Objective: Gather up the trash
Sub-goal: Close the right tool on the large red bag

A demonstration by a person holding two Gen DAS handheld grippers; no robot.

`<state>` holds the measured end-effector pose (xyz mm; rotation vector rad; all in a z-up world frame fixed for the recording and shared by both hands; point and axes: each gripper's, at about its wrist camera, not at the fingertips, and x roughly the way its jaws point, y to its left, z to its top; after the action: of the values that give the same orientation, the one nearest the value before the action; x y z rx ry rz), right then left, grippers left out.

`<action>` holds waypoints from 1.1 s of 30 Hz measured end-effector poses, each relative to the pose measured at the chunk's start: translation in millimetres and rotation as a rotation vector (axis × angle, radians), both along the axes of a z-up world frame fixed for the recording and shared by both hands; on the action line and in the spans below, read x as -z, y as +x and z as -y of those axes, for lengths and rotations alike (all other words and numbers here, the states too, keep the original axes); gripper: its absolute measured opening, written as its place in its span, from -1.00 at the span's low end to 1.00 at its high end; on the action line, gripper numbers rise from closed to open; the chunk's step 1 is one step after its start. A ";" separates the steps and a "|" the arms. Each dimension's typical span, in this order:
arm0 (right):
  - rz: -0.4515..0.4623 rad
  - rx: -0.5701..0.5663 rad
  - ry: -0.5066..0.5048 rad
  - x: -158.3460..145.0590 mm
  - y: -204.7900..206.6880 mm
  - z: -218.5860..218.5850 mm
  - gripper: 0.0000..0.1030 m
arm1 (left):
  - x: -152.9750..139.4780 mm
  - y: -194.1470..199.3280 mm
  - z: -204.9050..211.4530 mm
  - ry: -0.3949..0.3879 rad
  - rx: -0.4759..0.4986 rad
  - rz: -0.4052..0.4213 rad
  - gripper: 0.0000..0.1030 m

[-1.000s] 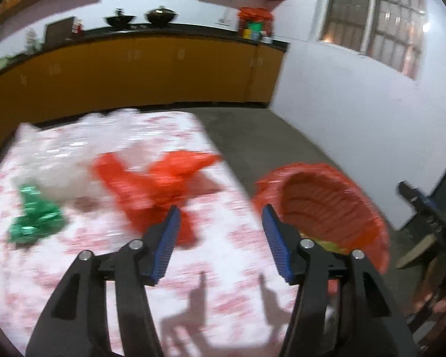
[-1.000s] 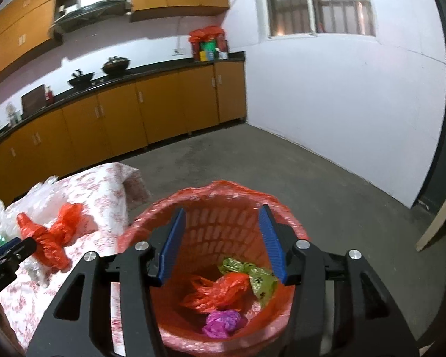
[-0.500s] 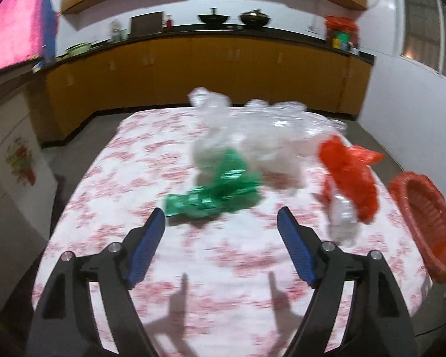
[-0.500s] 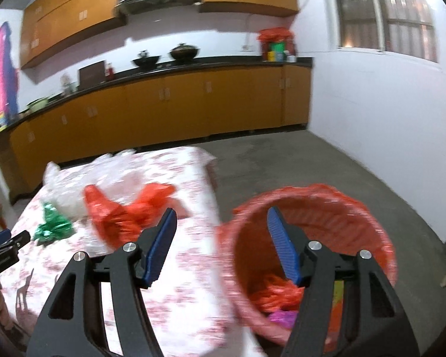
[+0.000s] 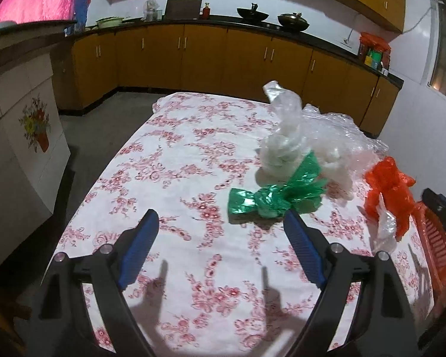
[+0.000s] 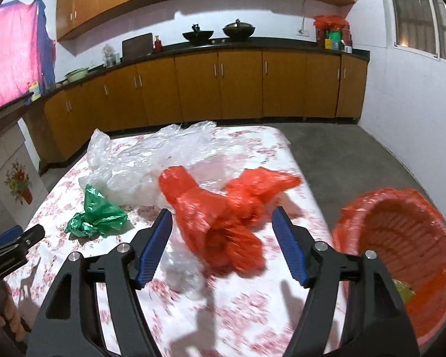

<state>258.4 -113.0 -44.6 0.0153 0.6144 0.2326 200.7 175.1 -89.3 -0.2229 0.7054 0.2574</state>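
Crumpled plastic bags lie on a flowered tablecloth [image 5: 187, 178]. A green bag [image 5: 270, 195] sits just ahead of my left gripper [image 5: 220, 226], whose jaws are opening with nothing between them. A red bag [image 6: 220, 211] lies right in front of my right gripper [image 6: 221, 223]; its jaws are opening and stand apart from the bag. The same red bag [image 5: 389, 187] shows at the right of the left wrist view, the green bag [image 6: 96, 217] at the left of the right wrist view. Clear plastic [image 5: 309, 136] is heaped behind both. A red basket [image 6: 401, 255] with trash stands beside the table.
Orange kitchen cabinets [image 6: 223, 86] with a dark counter run along the far wall. A white cabinet [image 5: 17, 136] with a flower picture stands left of the table. Grey floor [image 6: 356, 160] lies between table and white wall. The left gripper's tip [image 6: 12, 244] shows at the left edge.
Both grippers have swung left from the red basket to over the table and have opened wider. The green bag now lies ahead of the left gripper, the red bag ahead of the right.
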 end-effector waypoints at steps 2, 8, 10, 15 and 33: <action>-0.014 -0.001 -0.004 4.9 9.0 -9.7 0.39 | 2.0 1.5 -4.5 -0.010 0.000 -0.001 0.64; -0.063 0.017 -0.049 22.5 30.3 -22.9 0.39 | 6.4 9.8 -10.3 -0.020 0.011 -0.007 0.64; -0.083 0.020 -0.057 28.0 35.1 -25.0 0.37 | 6.8 13.3 -10.1 -0.020 0.021 -0.006 0.64; -0.104 0.023 -0.070 33.8 39.6 -27.1 0.15 | 8.8 24.4 -4.7 -0.013 0.058 -0.012 0.64; -0.010 0.035 0.022 -1.5 11.8 4.5 0.01 | 25.0 76.5 14.0 -0.023 0.186 -0.110 0.63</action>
<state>270.2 -117.5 -43.1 0.0481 0.6215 0.2055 277.2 161.1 -114.3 -0.1649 0.8327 0.0844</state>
